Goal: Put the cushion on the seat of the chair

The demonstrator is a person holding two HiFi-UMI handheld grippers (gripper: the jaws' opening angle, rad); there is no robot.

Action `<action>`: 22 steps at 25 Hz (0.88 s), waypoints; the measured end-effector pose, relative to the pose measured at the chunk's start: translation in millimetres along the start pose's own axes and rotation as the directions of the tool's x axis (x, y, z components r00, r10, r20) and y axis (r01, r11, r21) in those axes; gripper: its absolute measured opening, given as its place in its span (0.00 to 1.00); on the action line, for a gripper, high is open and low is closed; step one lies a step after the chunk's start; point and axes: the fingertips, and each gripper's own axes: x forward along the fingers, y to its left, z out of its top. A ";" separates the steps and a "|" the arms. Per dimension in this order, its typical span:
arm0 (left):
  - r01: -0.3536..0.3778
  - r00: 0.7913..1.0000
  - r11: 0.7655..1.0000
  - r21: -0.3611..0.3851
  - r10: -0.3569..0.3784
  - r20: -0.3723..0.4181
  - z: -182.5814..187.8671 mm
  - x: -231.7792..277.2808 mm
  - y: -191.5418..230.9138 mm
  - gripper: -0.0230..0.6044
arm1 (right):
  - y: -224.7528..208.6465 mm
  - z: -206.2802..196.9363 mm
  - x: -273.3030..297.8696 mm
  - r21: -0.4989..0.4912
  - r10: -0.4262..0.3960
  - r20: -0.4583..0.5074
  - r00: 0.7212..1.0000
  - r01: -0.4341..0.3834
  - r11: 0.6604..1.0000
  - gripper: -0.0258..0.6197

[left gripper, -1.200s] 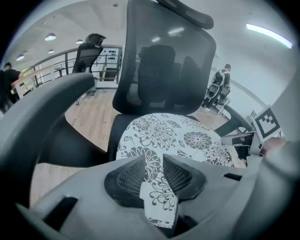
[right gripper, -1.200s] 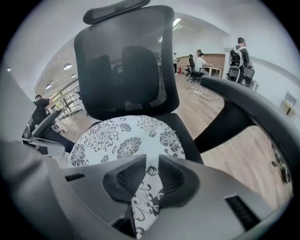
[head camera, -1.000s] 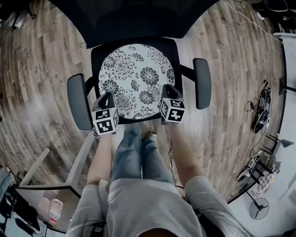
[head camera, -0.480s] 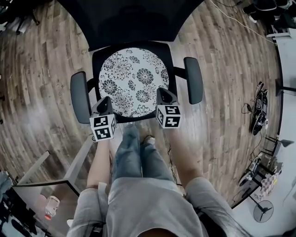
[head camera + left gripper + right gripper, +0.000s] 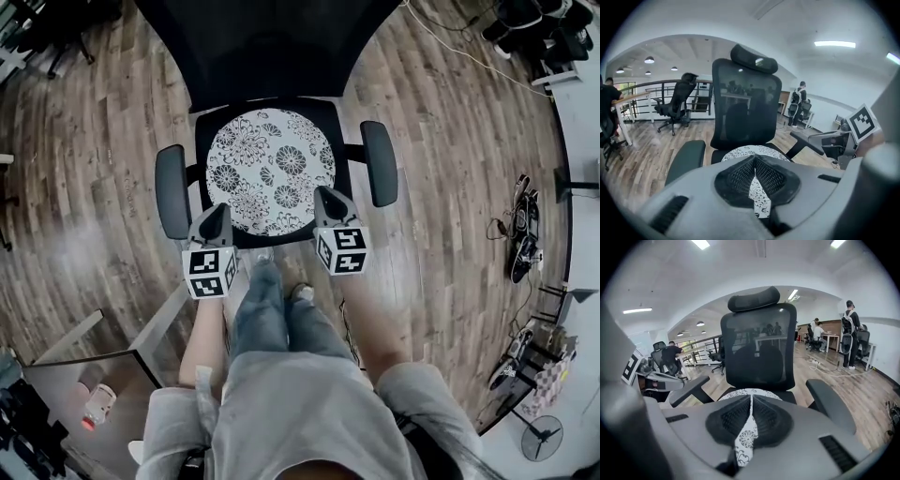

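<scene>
A round white cushion (image 5: 270, 169) with black flowers lies flat on the black seat (image 5: 343, 120) of an office chair, in front of its mesh backrest (image 5: 262, 47). My left gripper (image 5: 217, 214) sits at the cushion's near left edge and my right gripper (image 5: 324, 197) at its near right edge. In the left gripper view the left gripper (image 5: 754, 161) has its pads together with flowered fabric between them. The right gripper (image 5: 751, 399) looks the same in its own view. Beyond the jaws both views show the cushion (image 5: 736, 152) (image 5: 740, 393) on the seat.
Armrests (image 5: 172, 190) (image 5: 379, 162) flank the seat. My legs (image 5: 272, 309) stand just before the chair. A desk corner (image 5: 94, 347) is at the lower left. Cables and gear (image 5: 525, 234) lie on the wood floor at right. Other chairs (image 5: 675, 101) and people (image 5: 851, 333) are farther off.
The head view has pulled back, so the chair looks smaller. The cushion stays on the seat and both grippers keep to its near edge.
</scene>
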 end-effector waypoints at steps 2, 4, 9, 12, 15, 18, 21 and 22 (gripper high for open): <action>-0.005 0.999 1.000 0.020 0.005 0.031 10.9 -12.8 -5.4 0.06 | 3.7 10.0 -12.6 -0.013 0.007 0.031 1.000 -0.007 1.000 0.07; -0.007 0.998 1.000 0.021 0.006 0.063 21.0 -26.0 -9.5 0.05 | 7.7 19.4 -26.1 -0.019 0.014 0.061 0.998 -0.013 1.000 0.07; -0.028 0.987 1.000 -0.009 0.029 0.157 49.2 -59.3 -14.9 0.06 | 15.0 46.3 -58.3 -0.013 0.032 0.133 0.991 -0.031 0.999 0.07; -0.048 0.979 0.999 0.016 0.044 0.201 66.6 -77.2 -21.5 0.06 | 18.7 62.8 -76.1 -0.036 0.045 0.170 0.984 -0.040 0.999 0.07; -0.052 0.969 0.998 0.032 0.043 0.242 81.8 -95.9 -30.4 0.06 | 22.1 76.4 -94.4 -0.060 0.058 0.203 0.977 -0.047 0.997 0.07; -0.055 0.957 0.998 0.026 0.045 0.286 95.9 -117.3 -37.2 0.06 | 24.1 88.2 -113.1 -0.062 0.060 0.235 0.970 -0.047 0.997 0.07; -0.053 0.944 0.998 0.029 0.040 0.329 109.7 -136.7 -47.5 0.06 | 24.6 99.2 -131.7 -0.063 0.068 0.268 0.961 -0.053 0.997 0.07; -0.051 0.939 0.998 0.032 0.037 0.341 113.9 -142.5 -51.1 0.06 | 25.1 102.3 -137.3 -0.066 0.071 0.278 0.958 -0.055 0.996 0.07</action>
